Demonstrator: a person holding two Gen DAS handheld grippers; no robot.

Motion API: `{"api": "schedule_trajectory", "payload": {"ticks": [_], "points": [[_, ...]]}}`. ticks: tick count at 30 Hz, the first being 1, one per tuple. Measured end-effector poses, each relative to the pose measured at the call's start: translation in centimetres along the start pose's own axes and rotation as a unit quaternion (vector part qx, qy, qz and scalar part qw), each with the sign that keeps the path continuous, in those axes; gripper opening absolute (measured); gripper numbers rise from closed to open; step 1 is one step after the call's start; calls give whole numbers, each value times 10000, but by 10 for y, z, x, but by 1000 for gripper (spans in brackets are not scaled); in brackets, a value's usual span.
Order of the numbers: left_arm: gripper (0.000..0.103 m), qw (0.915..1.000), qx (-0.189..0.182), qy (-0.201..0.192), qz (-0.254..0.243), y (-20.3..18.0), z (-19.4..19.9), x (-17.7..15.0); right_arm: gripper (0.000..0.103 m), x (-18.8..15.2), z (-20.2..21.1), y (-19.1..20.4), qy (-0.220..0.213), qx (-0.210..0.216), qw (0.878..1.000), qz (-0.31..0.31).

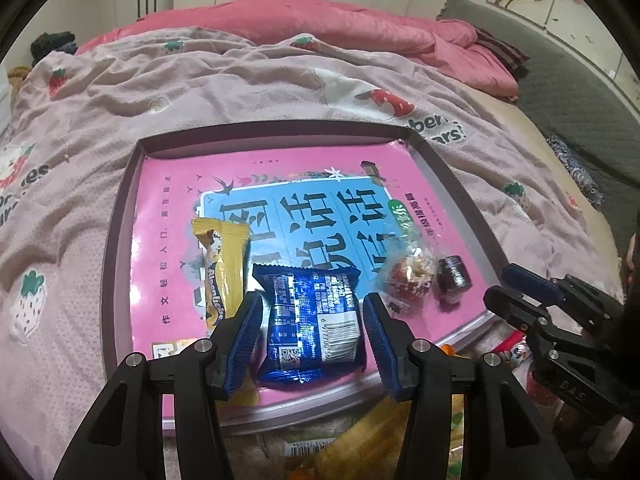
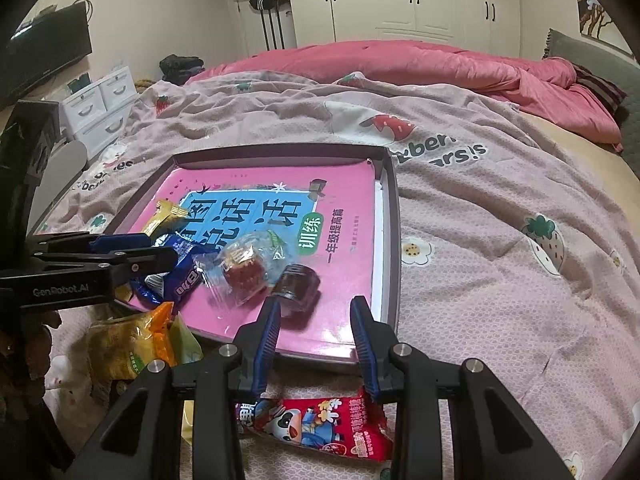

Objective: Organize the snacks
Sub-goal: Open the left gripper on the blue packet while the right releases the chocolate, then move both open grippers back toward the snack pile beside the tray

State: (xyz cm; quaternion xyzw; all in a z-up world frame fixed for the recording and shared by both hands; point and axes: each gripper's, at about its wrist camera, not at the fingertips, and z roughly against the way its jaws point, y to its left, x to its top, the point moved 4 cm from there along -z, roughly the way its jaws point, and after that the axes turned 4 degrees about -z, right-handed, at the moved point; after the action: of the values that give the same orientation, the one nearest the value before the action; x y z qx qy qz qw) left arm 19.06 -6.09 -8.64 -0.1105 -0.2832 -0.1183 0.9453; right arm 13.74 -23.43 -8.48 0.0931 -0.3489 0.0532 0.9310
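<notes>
Left hand-held gripper [image 1: 312, 320]: jaws spread wide, blue pads to either side of the blue snack packet [image 1: 310, 328], neither pad pressing it; poised over the near edge of the tray [image 1: 120, 220].
Right hand-held gripper [image 2: 316, 320]: jaws spread wide, holding nothing; hovering at the tray's near right corner, left fingertip [image 2: 272, 312] just in front of the dark jar [image 2: 298, 282].
Landmark: shallow tray with a mauve rim, lying on the bed, its floor covered by a pink book [image 1: 180, 184] with a blue title panel.
Blue snack packet: flat on the book at the near middle of the tray, barcode side up.
Yellow snack bar [image 1: 226, 268]: inside the tray, just left of the blue packet, lengthwise toward the far rim.
Clear-wrapped red sweet [image 1: 410, 280]: inside the tray, right of the blue packet, just beside the dark jar.
Dark jar: small, upright, on the book toward the tray's near right side.
Red cartoon packet [image 2: 320, 428]: outside the tray, on the bedspread [image 2: 500, 220] below its near rim, under the right hand-held gripper.
Yellow-orange bags [image 2: 132, 344]: outside the tray, heaped at its near left corner.
Bedspread: pale pink, strawberry print, rumpled around the tray on all sides.
Pink quilt [image 2: 440, 64]: bunched across the bed, well beyond the tray's far rim.
White wardrobe [image 2: 412, 0]: against the wall behind the bed.
</notes>
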Motion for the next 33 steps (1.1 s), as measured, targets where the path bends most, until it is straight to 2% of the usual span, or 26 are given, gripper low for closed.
{"api": "schedule_trajectory", "payload": {"ticks": [4,16,24,33], "points": [[55,10000,-22,-24,49,2,7,2,36,1,3,-2,-50,43,10000,-72],[67,9997,-90,-232,62,4,31,7,42,7,12,-4,-224,188,9994,-190],[71,9993,-94,-373,-32,5,46,7,47,10,18,-5,-352,236,9988,-237],[72,9987,17,-496,-92,8,59,7,49,12,24,-4,-483,257,9983,-209]]}}
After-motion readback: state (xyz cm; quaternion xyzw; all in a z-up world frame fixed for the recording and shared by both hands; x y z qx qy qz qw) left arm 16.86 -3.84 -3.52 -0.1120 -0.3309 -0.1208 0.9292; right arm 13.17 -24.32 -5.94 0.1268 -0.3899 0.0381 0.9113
